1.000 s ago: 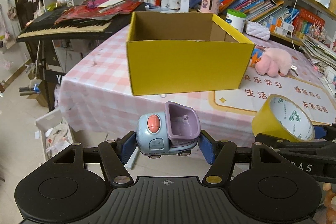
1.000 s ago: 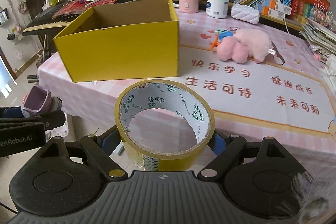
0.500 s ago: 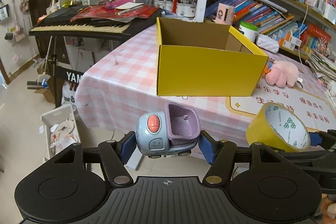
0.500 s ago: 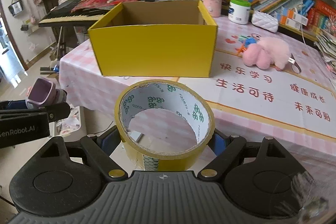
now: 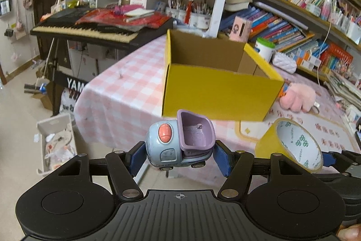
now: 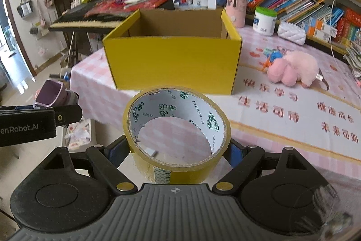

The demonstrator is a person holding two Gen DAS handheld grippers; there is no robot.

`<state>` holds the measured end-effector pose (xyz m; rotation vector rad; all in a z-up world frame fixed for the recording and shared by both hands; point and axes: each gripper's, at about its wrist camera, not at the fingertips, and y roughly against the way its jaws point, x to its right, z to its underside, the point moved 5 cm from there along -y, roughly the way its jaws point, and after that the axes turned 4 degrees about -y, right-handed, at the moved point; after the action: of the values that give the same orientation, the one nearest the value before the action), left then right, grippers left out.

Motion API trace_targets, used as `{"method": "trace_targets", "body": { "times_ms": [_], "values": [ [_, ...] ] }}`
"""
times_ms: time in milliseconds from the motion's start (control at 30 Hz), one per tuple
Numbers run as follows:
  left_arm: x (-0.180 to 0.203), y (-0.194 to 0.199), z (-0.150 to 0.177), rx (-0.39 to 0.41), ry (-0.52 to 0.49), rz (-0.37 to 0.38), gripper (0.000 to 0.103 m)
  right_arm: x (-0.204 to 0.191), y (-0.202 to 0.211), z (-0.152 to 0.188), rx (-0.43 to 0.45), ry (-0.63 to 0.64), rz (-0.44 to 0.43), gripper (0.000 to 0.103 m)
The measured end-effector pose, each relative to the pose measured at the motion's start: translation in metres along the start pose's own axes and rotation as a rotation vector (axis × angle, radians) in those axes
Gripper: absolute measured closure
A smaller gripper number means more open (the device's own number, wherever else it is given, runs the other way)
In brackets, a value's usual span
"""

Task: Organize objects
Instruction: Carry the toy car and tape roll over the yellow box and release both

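My left gripper is shut on a small blue toy truck with a purple bucket, held in the air off the table's near-left edge. My right gripper is shut on a yellow tape roll, which also shows in the left wrist view. An open yellow cardboard box stands on the pink checked table ahead; in the right wrist view the box is straight in front. The toy truck in the left gripper shows at the left of the right wrist view.
A pink plush toy lies right of the box on a printed mat. A keyboard piano stands left of the table, a white crate on the floor below. Bookshelves, a white jar and a pink holder line the back.
Both grippers have pulled back and up from the table with their objects held; the box looks farther away and shifted right in the left view.
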<state>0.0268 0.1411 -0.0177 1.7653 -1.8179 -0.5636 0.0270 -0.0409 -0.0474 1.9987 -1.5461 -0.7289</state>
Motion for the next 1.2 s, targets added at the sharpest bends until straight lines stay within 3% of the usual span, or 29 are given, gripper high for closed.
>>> {"method": "trace_targets", "body": {
  "times_ms": [167, 433, 633, 867, 1200],
  "values": [
    [0.006, -0.006, -0.028, 0.062, -0.028, -0.011, 0.039, 0.01, -0.003, -0.028, 0.081, -0.012, 0.023, 0.018],
    [0.017, -0.036, -0.091, 0.163, -0.056, -0.039, 0.039, 0.037, -0.013, -0.106, 0.246, -0.02, 0.071, 0.018],
    [0.03, -0.075, -0.118, 0.164, -0.067, -0.044, 0.039, 0.055, -0.027, -0.158, 0.32, -0.012, 0.053, 0.018],
    [0.043, -0.127, -0.118, 0.055, -0.099, -0.072, 0.039, 0.065, -0.065, -0.183, 0.284, 0.011, 0.018, 0.018],
    [0.049, -0.166, -0.106, -0.057, -0.119, -0.103, 0.039, 0.056, -0.113, -0.184, 0.173, 0.068, -0.072, 0.018]
  ]
}}
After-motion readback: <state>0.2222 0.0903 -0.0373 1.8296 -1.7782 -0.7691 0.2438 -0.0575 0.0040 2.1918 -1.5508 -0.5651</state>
